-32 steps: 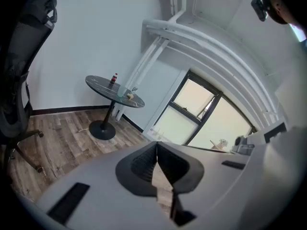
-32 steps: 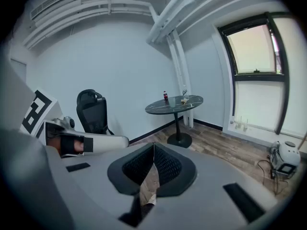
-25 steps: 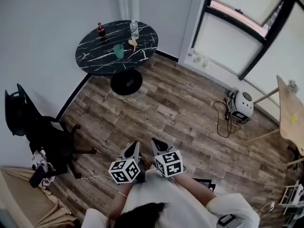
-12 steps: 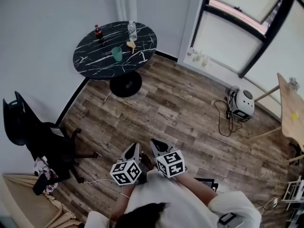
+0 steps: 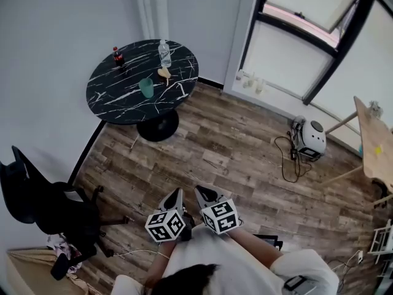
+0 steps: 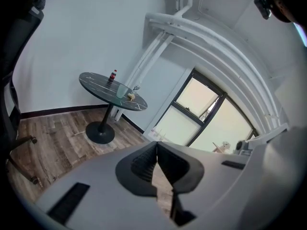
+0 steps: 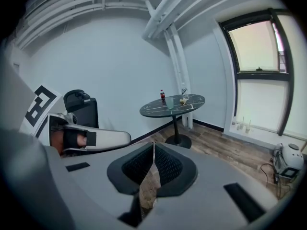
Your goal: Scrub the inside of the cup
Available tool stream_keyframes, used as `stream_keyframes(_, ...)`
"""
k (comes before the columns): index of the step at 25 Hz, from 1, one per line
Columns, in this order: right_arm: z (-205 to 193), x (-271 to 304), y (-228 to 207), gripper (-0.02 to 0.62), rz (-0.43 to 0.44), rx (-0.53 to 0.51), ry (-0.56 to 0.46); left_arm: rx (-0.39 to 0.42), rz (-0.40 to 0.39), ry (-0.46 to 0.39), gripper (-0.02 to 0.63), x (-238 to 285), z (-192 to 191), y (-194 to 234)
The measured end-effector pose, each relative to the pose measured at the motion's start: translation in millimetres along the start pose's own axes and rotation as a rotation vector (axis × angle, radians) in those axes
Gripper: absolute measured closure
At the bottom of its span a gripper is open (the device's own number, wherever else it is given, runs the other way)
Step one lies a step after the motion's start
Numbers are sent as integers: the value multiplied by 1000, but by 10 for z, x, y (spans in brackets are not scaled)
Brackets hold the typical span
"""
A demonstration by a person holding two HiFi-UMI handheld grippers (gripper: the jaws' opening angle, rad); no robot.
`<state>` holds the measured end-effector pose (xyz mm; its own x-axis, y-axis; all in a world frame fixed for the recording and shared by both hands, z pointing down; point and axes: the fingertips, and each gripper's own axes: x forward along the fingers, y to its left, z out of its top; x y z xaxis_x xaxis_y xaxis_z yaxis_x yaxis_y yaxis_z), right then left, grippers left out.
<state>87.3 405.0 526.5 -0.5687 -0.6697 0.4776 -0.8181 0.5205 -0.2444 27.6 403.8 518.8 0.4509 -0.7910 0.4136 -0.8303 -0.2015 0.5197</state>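
**Approach to the work site, head view and both gripper views.** The left gripper (image 5: 176,194) and right gripper (image 5: 202,193) sit side by side at lower centre. Each has its jaws closed with nothing between them, as both gripper views confirm. The green cup (image 5: 146,87) stands upright on the round black table (image 5: 110,97) at upper left, well apart from both grippers, with wooden floor between.

The step in hand is judged to be the walk-up, since no scrubbing is possible from here. To do it well, close the gap to the table first, then open the jaws before reaching. One gripper should steady the cup by its wall while the other takes the scrubbing tool. The yellow item (image 5: 164,73) just beside the cup may be that tool, though it is too small to tell.

**Containers.** The cup's inside cannot be made out at this range. A cola bottle (image 5: 116,56) at the table's far left edge holds dark liquid. A clear bottle (image 5: 164,53) stands behind the yellow item, and its fill level is not readable.
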Motion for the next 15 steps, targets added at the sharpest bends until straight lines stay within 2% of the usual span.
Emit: stream_keyframes(15, 526, 955, -113, 558, -92, 62, -9, 42, -96, 48, 597, 617, 773, 633)
